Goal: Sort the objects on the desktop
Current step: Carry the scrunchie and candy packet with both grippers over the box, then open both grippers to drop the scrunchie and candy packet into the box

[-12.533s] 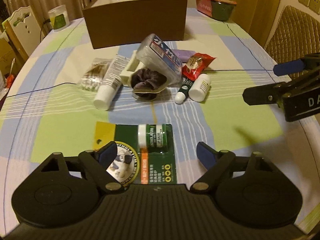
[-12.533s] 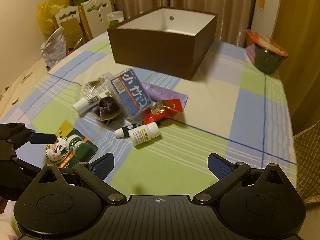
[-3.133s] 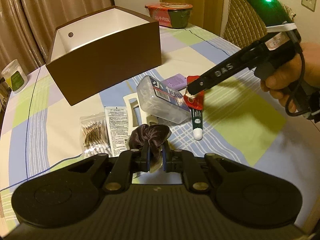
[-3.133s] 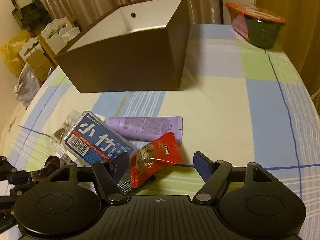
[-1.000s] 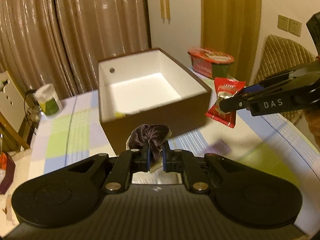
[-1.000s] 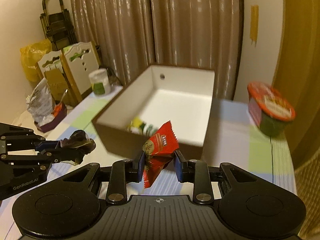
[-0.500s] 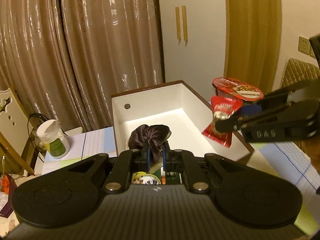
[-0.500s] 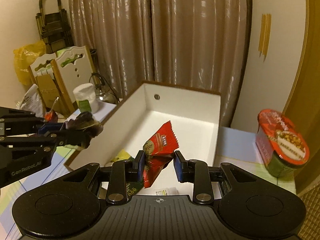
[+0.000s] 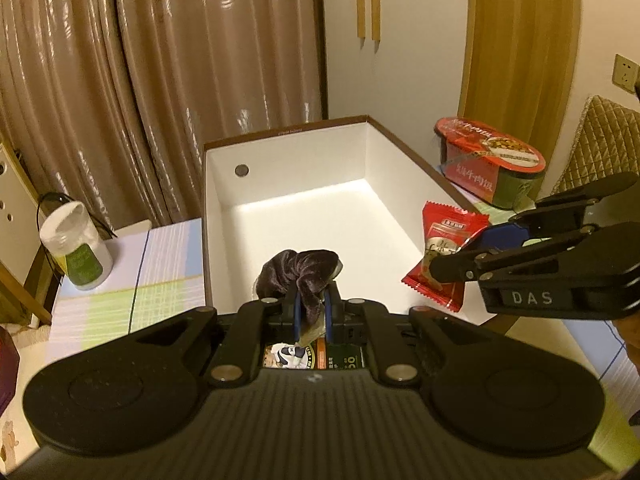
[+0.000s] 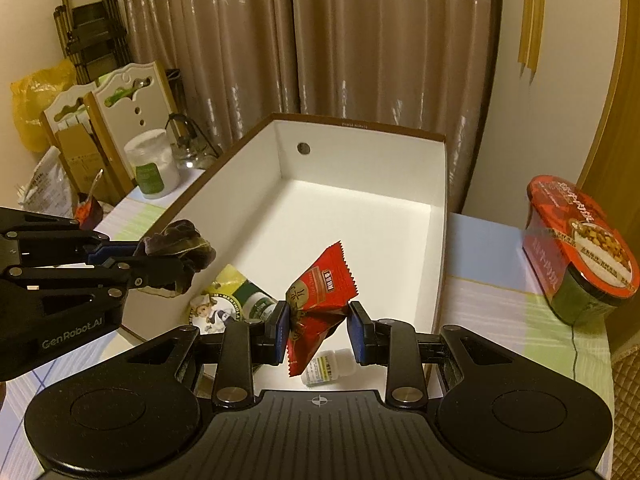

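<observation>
My left gripper (image 9: pixel 310 312) is shut on a dark purple scrunchie (image 9: pixel 298 274) and hangs over the near end of the brown box with white inside (image 9: pixel 320 184). My right gripper (image 10: pixel 318 338) is shut on a red snack packet (image 10: pixel 320 300), also above the box's (image 10: pixel 360 160) near end. From the right wrist view the left gripper (image 10: pixel 176 268) with the scrunchie (image 10: pixel 180 246) shows at the left. From the left wrist view the right gripper (image 9: pixel 444 262) holds the packet (image 9: pixel 444 260) over the box's right wall. A green carded jar (image 10: pixel 240 304) and a small white bottle (image 10: pixel 328 368) lie in the box.
A red-lidded instant noodle bowl (image 10: pixel 580 240) stands on the checked tablecloth (image 10: pixel 500 280) right of the box. A white jar with a green label (image 9: pixel 76 248) sits left of it. Curtains hang behind the table, chairs and bags (image 10: pixel 40 112) at the far left.
Both grippers have moved forward from before the box to above its near end, carrying the scrunchie and the packet. Their grips have not changed.
</observation>
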`<state>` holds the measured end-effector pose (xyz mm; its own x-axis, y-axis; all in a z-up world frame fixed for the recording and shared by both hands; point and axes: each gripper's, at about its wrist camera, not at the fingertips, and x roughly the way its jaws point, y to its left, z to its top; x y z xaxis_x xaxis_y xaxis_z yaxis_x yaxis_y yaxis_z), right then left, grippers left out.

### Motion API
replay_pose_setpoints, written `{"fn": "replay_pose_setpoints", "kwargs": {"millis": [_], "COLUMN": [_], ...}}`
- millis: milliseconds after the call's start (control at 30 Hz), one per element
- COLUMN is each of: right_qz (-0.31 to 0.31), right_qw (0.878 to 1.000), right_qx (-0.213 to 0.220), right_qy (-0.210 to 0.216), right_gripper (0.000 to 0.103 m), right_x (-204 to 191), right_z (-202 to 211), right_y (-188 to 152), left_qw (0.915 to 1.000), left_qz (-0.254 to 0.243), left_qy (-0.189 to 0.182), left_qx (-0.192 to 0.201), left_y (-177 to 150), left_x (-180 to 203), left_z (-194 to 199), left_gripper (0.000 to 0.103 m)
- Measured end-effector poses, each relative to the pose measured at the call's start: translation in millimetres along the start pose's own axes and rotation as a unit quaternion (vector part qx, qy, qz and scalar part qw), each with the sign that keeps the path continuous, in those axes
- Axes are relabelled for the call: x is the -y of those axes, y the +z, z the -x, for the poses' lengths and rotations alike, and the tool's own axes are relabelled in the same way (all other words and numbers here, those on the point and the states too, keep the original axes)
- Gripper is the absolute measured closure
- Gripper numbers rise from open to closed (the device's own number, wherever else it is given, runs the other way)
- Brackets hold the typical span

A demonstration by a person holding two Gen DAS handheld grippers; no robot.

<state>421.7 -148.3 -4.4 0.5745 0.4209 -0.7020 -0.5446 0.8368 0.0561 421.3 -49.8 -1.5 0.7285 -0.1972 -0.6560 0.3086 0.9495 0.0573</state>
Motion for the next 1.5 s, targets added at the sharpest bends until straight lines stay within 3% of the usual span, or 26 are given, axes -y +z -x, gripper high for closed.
{"fn": "replay_pose_setpoints", "kwargs": {"millis": [533,1267,1333,1367,1500], "right_qz": [0.002,0.007,0.007,0.008,0.008], "right_qw": [1.0,1.0,1.0,1.0,1.0], "right_qx": [-0.016,-0.016,-0.016,-0.016,-0.015], "right_qy": [-0.008,-0.003,-0.003,-0.003,-0.003], "right_gripper": [0.073,0.073,0.073,0.073,0.073], "right_x": [-4.7,-4.7,-4.9,-5.0,-5.0], "right_z": [-12.1,-16.5,-16.2,-16.0,-14.3], "right_y": [-1.0,-2.9,-2.9,-3.0,-3.9], "left_qw": [0.9986,0.9984,0.9984,0.9984,0.9983], "left_qz": [0.042,0.054,0.055,0.055,0.057], "left_qy": [0.009,0.001,-0.003,-0.003,0.0], "left_qx": [-0.03,-0.017,-0.014,-0.012,-0.007], "left_y": [-1.4,7.2,9.1,9.6,10.4], "left_x": [-6.8,-11.0,-11.0,-11.1,-11.5], "left_z": [-19.5,-25.0,-24.6,-23.9,-20.6], "left_gripper": [0.094,0.091,0.08,0.065,0.063]}}
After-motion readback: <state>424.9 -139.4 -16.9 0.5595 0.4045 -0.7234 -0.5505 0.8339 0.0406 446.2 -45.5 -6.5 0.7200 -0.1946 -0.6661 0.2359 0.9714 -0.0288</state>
